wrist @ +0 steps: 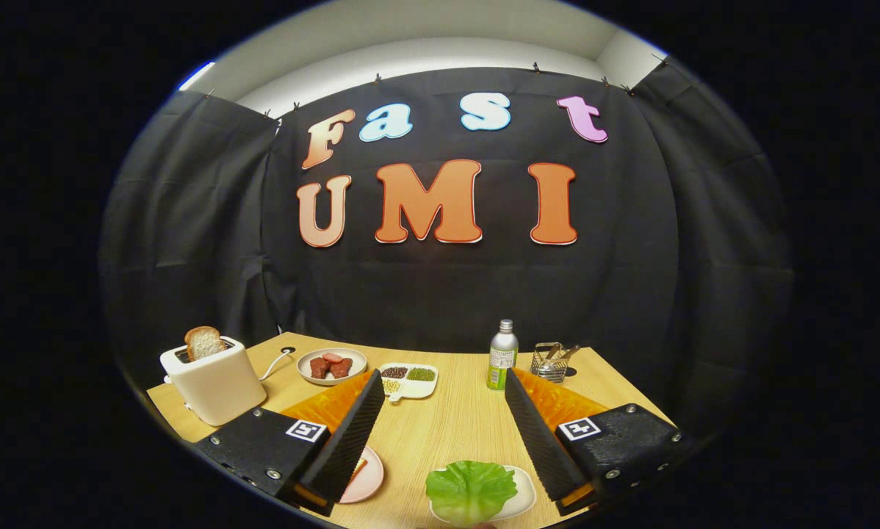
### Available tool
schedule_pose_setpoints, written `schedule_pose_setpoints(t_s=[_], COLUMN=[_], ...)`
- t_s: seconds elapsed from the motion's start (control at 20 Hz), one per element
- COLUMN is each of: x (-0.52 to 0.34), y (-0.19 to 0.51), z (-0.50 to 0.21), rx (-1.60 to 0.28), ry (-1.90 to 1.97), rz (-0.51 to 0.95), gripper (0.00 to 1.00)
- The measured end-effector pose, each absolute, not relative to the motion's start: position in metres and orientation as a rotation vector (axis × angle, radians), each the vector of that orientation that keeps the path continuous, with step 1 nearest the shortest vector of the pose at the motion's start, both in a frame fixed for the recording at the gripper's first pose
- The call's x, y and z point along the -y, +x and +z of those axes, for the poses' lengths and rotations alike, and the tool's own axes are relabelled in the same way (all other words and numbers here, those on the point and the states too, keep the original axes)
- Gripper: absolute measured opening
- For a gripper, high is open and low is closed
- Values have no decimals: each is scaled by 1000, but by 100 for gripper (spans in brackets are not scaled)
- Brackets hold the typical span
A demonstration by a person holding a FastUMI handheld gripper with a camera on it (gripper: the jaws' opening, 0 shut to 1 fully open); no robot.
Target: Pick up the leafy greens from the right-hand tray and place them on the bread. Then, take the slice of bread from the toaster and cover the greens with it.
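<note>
Leafy greens (471, 491): one crinkled, glossy green leaf, lying on a small white tray (524, 494) with rounded corners, on the wooden table (455, 426). The leaf sits low between the two fingers, nearer the right one, touching neither.

Gripper (440, 426): released, jaws spread wide, nothing held. Finger pads (352, 437) are black with a fine ribbed texture; orange bodies behind them; black blocks with square printed markers and screw heads at the base.

By the left finger's base, a pale pink round plate (365, 477), mostly hidden by the finger (what lies on it cannot be made out).

Left, beyond the fingers: cream boxy toaster (216, 382) with rounded edges, a browned bread slice (203, 342) standing up out of its slot, white cord trailing behind it.

Further out, near the booth wall: round white plate (331, 365) with reddish-brown meat pieces; a white divided dish (408, 380) holding dark, green and yellowish grains; a metal bottle (502, 355) with a green-and-white label; a wire basket (552, 361) holding utensils. Tabletop is light wood with straight grain.
</note>
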State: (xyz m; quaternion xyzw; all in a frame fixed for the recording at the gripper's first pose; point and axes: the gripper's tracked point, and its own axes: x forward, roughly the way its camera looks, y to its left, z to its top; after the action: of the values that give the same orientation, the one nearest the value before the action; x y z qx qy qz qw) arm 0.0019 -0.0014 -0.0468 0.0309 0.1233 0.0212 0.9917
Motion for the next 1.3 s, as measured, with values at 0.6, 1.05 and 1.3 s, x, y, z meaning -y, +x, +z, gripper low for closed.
schedule_pose_setpoints(t_s=[0.6,1.05,1.3], x=[6,-2,4], y=[-8,-22,-27], z=[-114,-161,-183], rx=[-575,-829,-934], ry=[136,148,134], rz=[63,115,110], gripper=[99,99,99])
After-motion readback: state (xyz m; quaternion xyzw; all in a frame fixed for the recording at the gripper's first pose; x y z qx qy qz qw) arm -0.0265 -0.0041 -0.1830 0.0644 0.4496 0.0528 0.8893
